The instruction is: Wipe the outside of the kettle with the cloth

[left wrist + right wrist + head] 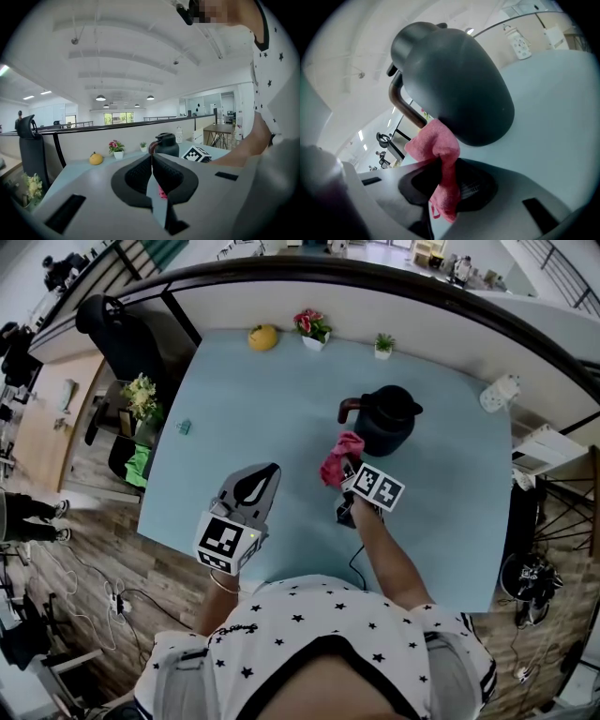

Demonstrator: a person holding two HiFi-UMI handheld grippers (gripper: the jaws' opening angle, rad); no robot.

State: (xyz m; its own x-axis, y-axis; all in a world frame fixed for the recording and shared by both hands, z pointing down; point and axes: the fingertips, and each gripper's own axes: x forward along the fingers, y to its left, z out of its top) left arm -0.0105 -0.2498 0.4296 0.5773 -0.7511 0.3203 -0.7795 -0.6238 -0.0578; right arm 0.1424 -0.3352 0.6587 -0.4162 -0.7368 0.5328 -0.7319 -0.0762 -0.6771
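Pale-blue table (234, 399) fills the head view. Back edge, L to R: yellow fruit (263, 337), flower pot (313, 327) w/ pink blooms, small green plant (383, 344).

Nearer the person, L to R:
- left gripper (270, 470) hangs over the table's near part, well apart from the kettle. In the left gripper view its jaws meet tip to tip, nothing between them.
- Pink cloth (339, 457) is bunched just L of the kettle. The right gripper view shows its top fold touching the kettle's lower side, right below the handle (405, 105).
- right gripper (345, 472) is clamped on the cloth. The fabric runs down between both jaws, w/ a loose tail hanging out below. Gripper tilts up toward the kettle body.
- Dark kettle (386, 420) stands upright on the table, approx mid-right, lid on, brownish handle pointing L toward the cloth. It's clear of the back-edge items.
- White object (499, 392) sits at the table's far R edge; can't tell what it is.
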